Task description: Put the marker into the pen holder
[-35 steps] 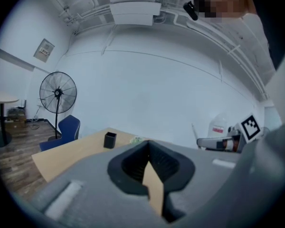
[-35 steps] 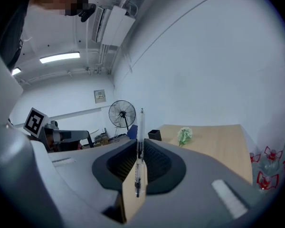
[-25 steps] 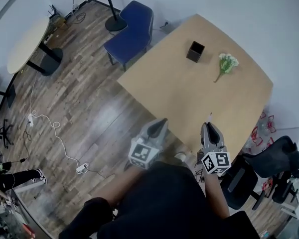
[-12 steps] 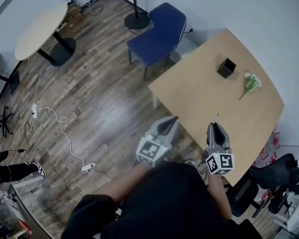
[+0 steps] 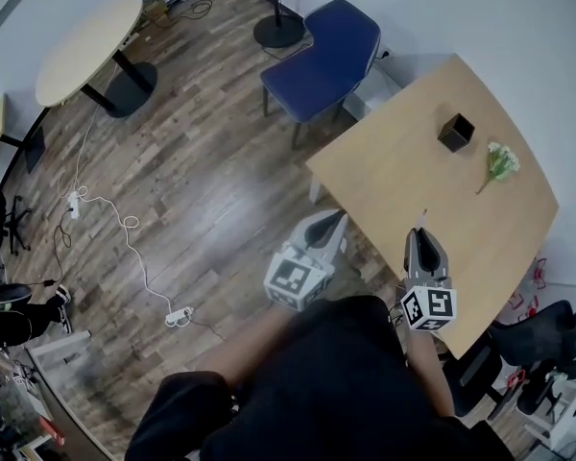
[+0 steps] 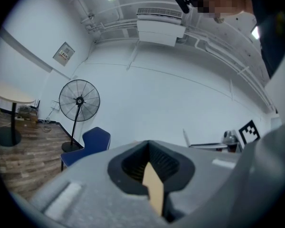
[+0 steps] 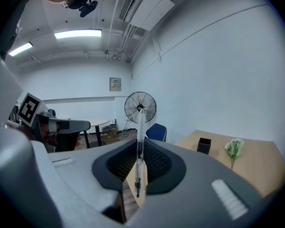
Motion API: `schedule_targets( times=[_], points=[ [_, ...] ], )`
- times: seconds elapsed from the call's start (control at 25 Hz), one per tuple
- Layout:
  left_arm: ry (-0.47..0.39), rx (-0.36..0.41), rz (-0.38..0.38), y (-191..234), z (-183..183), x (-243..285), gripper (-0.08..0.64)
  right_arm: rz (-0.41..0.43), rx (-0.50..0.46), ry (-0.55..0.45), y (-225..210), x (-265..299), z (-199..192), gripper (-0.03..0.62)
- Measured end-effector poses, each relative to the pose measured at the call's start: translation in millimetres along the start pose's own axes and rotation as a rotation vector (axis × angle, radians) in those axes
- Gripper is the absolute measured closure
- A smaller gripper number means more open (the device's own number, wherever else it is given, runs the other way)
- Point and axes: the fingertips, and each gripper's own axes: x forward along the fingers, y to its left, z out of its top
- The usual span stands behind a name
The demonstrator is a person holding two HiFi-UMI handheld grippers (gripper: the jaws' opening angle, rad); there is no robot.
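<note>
My right gripper (image 5: 420, 235) is shut on a thin white marker (image 5: 423, 219), which stands up between the jaws with its tip past them (image 7: 139, 151). It hovers over the near edge of the tan table (image 5: 413, 181). The pen holder (image 5: 455, 132), a small black open box, stands far ahead on the table, also visible in the right gripper view (image 7: 204, 146). My left gripper (image 5: 332, 221) hangs beside the table's near left edge, shut with nothing in it (image 6: 149, 151). The right gripper (image 6: 230, 139) shows off to the side in the left gripper view.
A sprig of white flowers (image 5: 499, 164) lies right of the holder. A blue chair (image 5: 322, 56) stands at the table's far left corner, a standing fan (image 7: 140, 107) behind it. A round table (image 5: 86, 36) and floor cables (image 5: 125, 248) are left. Black office chairs (image 5: 542, 329) crowd the right.
Both grippers and the head camera have travelled together across the room. The table, holder and flowers now sit further right in the head view. The marker stays in the right gripper.
</note>
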Motion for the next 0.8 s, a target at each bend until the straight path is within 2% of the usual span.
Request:
schedule_targets(
  times=[0.12,0.4,0.56,0.8],
  points=[
    [0.002,-0.002,0.027,12.0,3.3,6.5,0.557,0.004,0.006,-0.009,-4.5,9.6,-1.4,0.546],
    [0.016,0.0,0.018,37.4,6.6,51.2,0.557,-0.005,0.04,-0.003,-38.3,53.4,-2.2,0.546],
    [0.049,0.034,-0.025,55.2,6.3,94.3,0.557,-0.031,0.067,0.008,-67.6,91.1,1.7,0.546],
    [0.101,-0.002,-0.089,67.4,5.7,178.1,0.557,-0.109,0.129,0.009,-133.4,140.1,5.3,0.546]
  ],
)
